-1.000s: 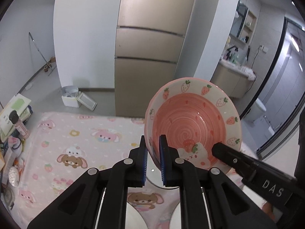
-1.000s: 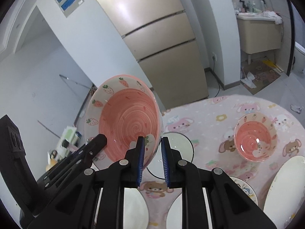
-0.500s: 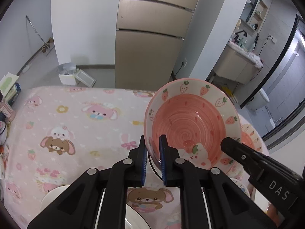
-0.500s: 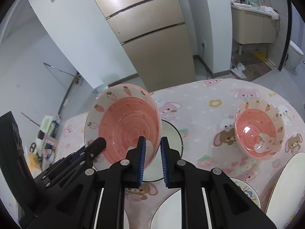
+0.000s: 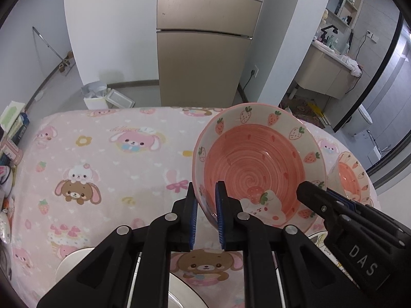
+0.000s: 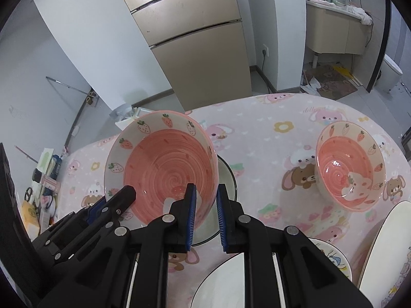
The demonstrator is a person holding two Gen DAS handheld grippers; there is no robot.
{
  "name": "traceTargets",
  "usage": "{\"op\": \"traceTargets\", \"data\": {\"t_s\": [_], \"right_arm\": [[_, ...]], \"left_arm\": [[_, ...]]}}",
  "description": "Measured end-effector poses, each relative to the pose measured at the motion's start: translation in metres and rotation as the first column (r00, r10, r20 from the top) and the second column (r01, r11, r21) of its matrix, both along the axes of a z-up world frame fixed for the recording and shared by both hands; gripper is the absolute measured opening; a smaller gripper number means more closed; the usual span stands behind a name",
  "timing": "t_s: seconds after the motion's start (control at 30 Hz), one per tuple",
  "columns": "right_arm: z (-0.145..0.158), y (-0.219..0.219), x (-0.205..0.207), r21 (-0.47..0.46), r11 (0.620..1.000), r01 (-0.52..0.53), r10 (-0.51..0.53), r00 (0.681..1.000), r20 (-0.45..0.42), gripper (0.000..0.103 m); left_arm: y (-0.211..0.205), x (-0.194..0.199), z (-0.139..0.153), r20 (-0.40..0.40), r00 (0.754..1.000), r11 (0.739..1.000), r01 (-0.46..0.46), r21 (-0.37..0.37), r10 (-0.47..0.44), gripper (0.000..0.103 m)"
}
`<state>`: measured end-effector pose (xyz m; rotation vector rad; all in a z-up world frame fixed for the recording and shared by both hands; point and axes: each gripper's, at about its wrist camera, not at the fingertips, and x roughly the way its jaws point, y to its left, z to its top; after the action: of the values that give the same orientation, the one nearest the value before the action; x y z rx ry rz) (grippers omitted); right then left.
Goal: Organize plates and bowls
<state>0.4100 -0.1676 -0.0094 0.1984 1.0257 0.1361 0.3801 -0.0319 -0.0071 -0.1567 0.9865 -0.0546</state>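
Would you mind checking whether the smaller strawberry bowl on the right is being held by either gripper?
No, the smaller strawberry bowl stands alone on the tablecloth, while both grippers are at the large strawberry bowl.
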Motion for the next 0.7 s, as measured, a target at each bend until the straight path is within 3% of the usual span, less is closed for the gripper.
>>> {"op": "traceTargets", "data": {"t_s": [0.7], "right_arm": [[-0.014, -0.001, 0.008, -0.047, 0.999, -0.02, 0.017, 0.998, -0.068, 0.018]], "left_arm": [[-0.009, 0.006, -0.012, -0.031, 0.999, 1.0, 0.017, 0.023, -0.017, 0.012]]}}
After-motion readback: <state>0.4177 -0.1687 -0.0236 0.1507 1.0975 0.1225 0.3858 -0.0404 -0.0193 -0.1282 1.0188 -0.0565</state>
